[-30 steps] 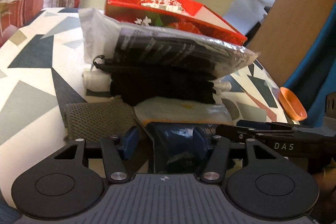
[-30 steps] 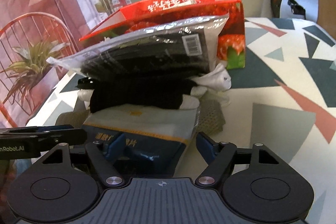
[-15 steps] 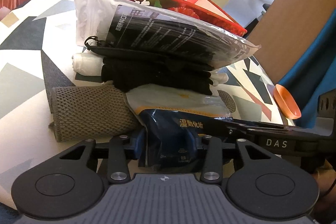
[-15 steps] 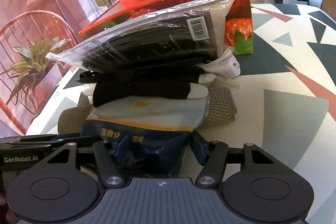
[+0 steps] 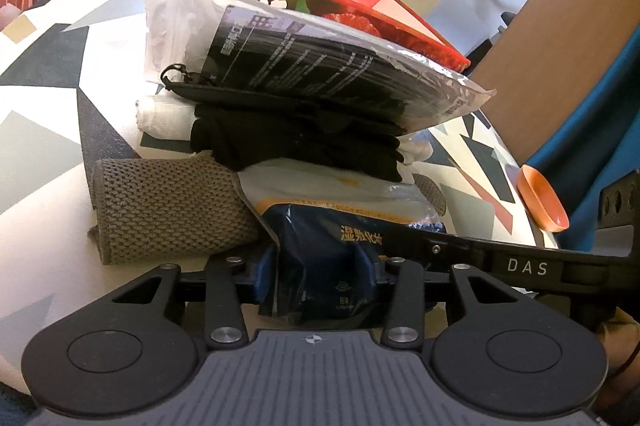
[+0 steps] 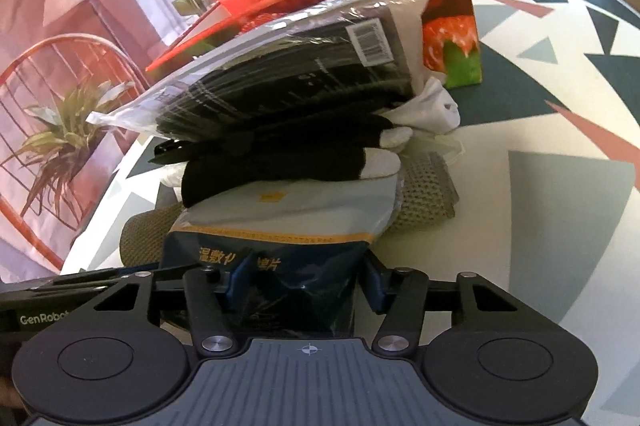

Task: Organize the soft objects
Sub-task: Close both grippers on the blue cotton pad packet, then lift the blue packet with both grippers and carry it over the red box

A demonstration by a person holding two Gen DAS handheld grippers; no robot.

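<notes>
Blue wipes packet (image 5: 332, 262) lies directly ahead of both grippers, bottom of stack, near edge toward hands. Left gripper (image 5: 320, 278) narrowed, pads pinching packet's near end. Right gripper (image 6: 304, 282) jaws just closing, pads pressing same packet (image 6: 288, 266). Both pitched downward, side by side. Above: black gloves (image 6: 280, 162), bagged black item (image 5: 328, 66). Behind: red box (image 6: 448, 18).

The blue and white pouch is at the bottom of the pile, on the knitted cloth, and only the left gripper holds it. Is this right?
Not quite: both grippers hold the pouch. The right wrist view shows the right gripper clamped on it; the left gripper grips it too.
</notes>
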